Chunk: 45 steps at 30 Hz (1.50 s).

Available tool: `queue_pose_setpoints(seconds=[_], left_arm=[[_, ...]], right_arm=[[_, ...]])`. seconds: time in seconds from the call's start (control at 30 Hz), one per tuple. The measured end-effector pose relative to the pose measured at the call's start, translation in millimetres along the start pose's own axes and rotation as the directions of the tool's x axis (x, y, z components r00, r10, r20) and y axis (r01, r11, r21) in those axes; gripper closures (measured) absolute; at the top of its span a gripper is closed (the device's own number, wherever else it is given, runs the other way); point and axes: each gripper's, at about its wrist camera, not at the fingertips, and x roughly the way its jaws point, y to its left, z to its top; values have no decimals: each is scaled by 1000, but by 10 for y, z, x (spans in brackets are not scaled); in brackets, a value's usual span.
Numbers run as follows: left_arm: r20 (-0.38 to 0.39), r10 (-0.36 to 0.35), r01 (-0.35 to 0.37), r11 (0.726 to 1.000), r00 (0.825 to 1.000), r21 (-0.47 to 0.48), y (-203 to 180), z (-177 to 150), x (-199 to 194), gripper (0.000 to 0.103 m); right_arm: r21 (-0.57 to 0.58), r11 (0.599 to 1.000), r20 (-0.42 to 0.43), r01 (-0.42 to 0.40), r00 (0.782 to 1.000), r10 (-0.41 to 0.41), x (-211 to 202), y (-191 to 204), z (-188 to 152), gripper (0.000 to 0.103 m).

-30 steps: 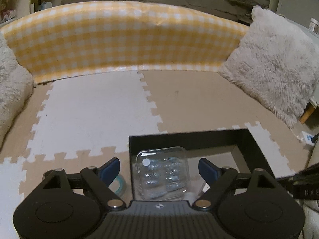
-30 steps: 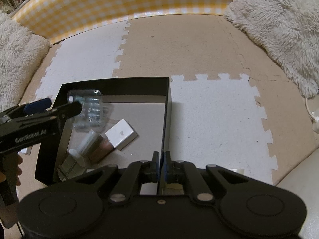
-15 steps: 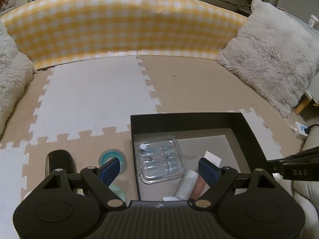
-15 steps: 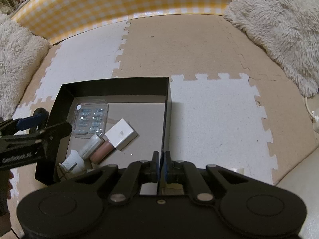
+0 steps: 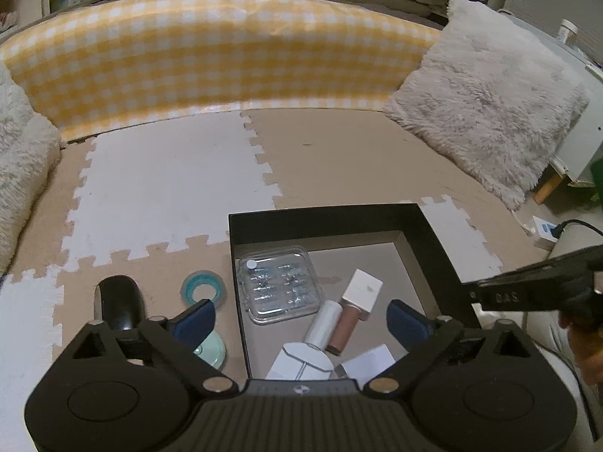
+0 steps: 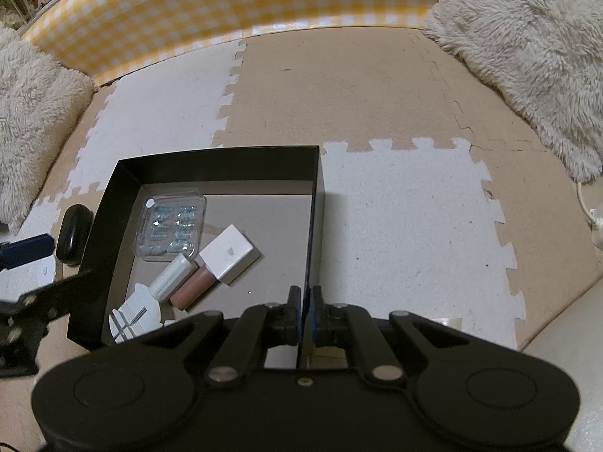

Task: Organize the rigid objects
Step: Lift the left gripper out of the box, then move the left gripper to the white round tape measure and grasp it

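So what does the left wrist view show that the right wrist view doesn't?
Only the left wrist view shows the teal tape roll and the mint round thing on the mat left of the box, plus the left gripper, its jaws opening with nothing between them.

Only the right wrist view shows the right gripper shut on the box's near right wall.

Both show the black box, the clear blister case, the white tube, the pink tube with its white cap and the black mouse.
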Motion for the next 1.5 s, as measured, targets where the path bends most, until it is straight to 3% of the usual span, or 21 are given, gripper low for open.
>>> queue_pose_setpoints(seconds=[0.37, 0.67, 0.9, 1.03, 1.13, 1.33, 1.5], left_arm=[[2, -2, 2, 1000, 1000, 27, -19, -97, -243, 0], [32, 13, -14, 1000, 999, 22, 183, -196, -509, 0], [69, 72, -68, 996, 995, -59, 531, -201, -554, 0], [105, 63, -50, 992, 992, -118, 822, -212, -534, 0], [108, 129, -114, 984, 986, -134, 1030, -232, -483, 0], [101, 293, -288, 955, 951, -66, 1326, -328, -285, 0], [13, 308, -308, 951, 951, -29, 1465, -435, -55, 0]], right_arm=[[-1, 1000, 0, -1, 1000, 1, -3, 9, -3, 98], [-2, 1000, 0, 0, 1000, 0, -3, 3, -9, 98], [-3, 1000, 0, 0, 1000, 0, -2, 4, -10, 98], [-3, 1000, 0, 0, 1000, 0, -1, 3, -10, 98], [-5, 1000, 0, 2, 1000, -2, -2, 8, -12, 98], [-7, 1000, 0, 3, 1000, -3, -4, 12, -19, 98], [-7, 1000, 0, 3, 1000, -3, -4, 9, -18, 98]])
